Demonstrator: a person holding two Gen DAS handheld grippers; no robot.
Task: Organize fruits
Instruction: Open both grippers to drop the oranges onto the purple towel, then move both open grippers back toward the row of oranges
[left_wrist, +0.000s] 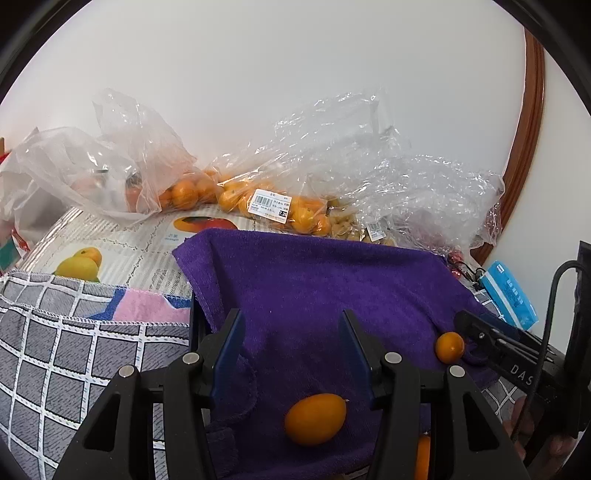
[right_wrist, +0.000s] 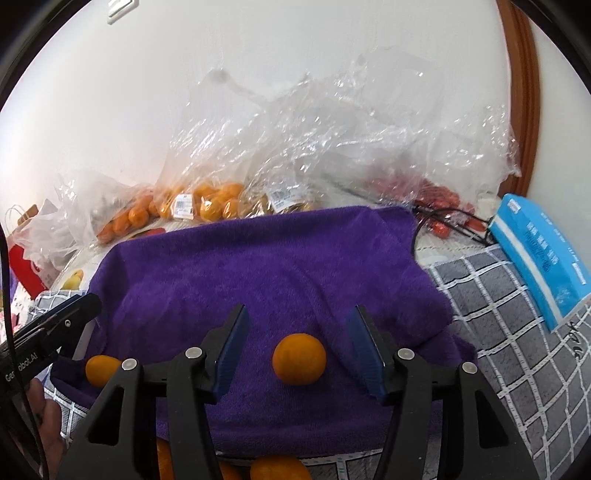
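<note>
Two loose orange fruits lie on one purple towel (right_wrist: 258, 266): an oval one (left_wrist: 315, 419) and a rounder one (right_wrist: 299, 359). More orange fruit (right_wrist: 279, 468) peeks out below the towel's near edge, too hidden to count. Four clear plastic bags hold fruit along the wall: two of oranges (right_wrist: 212, 201), one of small yellowish fruit (right_wrist: 258, 202), one of red fruit (right_wrist: 436, 195). One blue tissue pack (right_wrist: 539, 254). Two claws: left claw (left_wrist: 291, 354), right claw (right_wrist: 297, 349).
</note>
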